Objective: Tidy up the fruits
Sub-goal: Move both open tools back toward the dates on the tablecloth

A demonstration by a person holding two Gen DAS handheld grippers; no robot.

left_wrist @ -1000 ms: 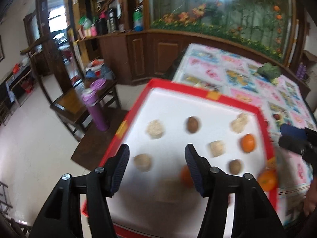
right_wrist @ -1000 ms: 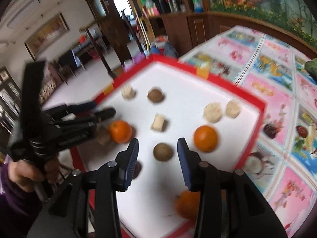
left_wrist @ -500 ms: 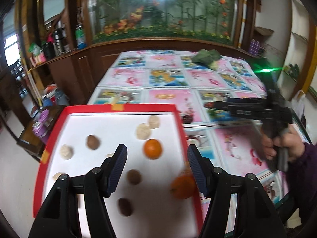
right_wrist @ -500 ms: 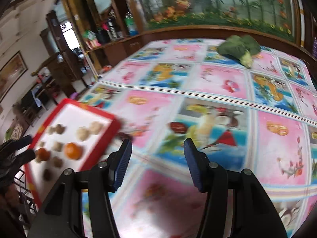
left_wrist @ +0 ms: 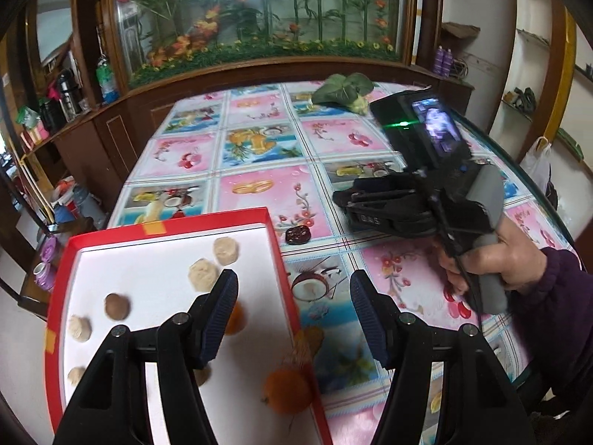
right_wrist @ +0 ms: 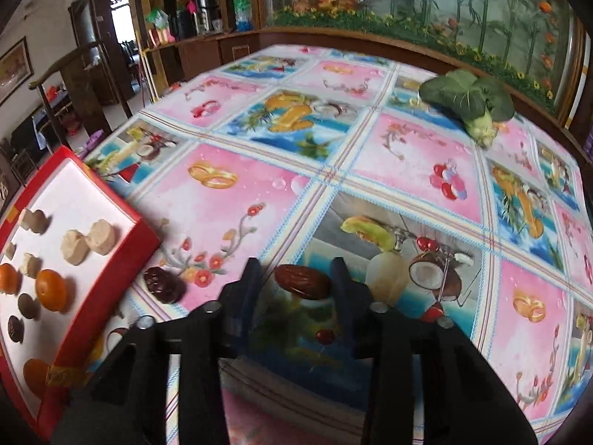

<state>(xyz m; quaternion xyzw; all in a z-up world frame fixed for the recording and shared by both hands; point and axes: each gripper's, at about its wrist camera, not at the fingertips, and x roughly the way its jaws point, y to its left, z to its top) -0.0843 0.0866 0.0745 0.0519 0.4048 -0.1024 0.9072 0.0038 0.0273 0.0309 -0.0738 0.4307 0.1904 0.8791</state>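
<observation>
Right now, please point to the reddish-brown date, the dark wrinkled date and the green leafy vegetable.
reddish-brown date (right_wrist: pixel 303 286): right wrist view, its middle.
dark wrinkled date (right_wrist: pixel 164 286): right wrist view, its middle.
green leafy vegetable (right_wrist: pixel 467 101): right wrist view, leaf.

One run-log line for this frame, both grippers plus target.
right gripper: closing around brown date on tablecloth | left gripper: open, empty, over red tray edge | second date: beside tray
</observation>
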